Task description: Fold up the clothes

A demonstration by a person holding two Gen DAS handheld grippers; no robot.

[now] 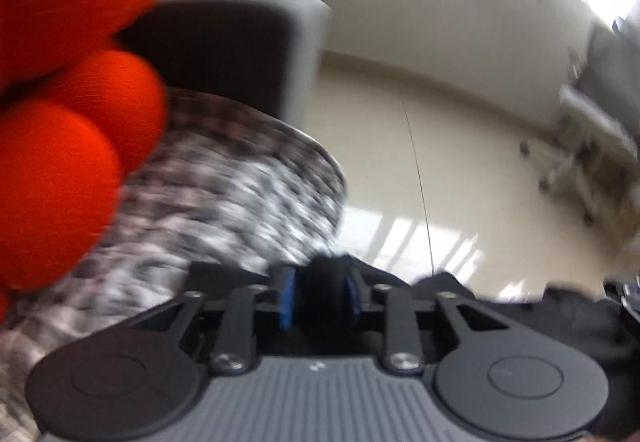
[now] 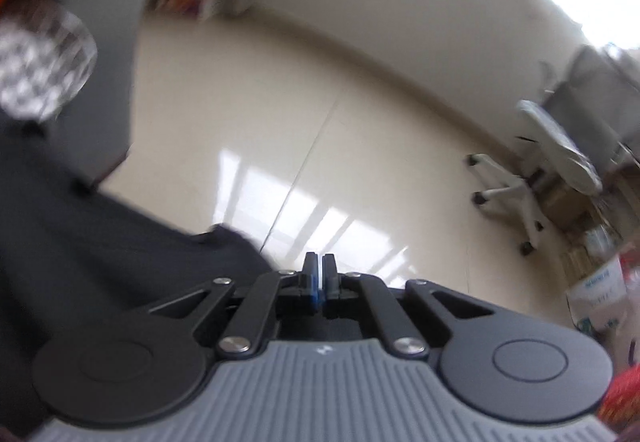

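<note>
A black garment [image 1: 500, 306] hangs in the air, blurred by motion. In the left wrist view my left gripper [image 1: 320, 282] is shut on a bunched fold of it between the blue pads [image 1: 285, 298], and the cloth stretches off to the right. In the right wrist view my right gripper [image 2: 320, 274] has its pads pressed together. The black garment [image 2: 100, 250] spreads from under its fingers down to the left, so it looks pinched at an edge.
A checked black-and-white cover [image 1: 224, 193] lies to the left, with a grey upholstered block [image 1: 240, 49] behind it. A blurred orange shape [image 1: 68, 89] fills the left edge. Cream tiled floor [image 2: 320, 129] lies ahead, with a white wheeled chair [image 2: 532, 169] at the right.
</note>
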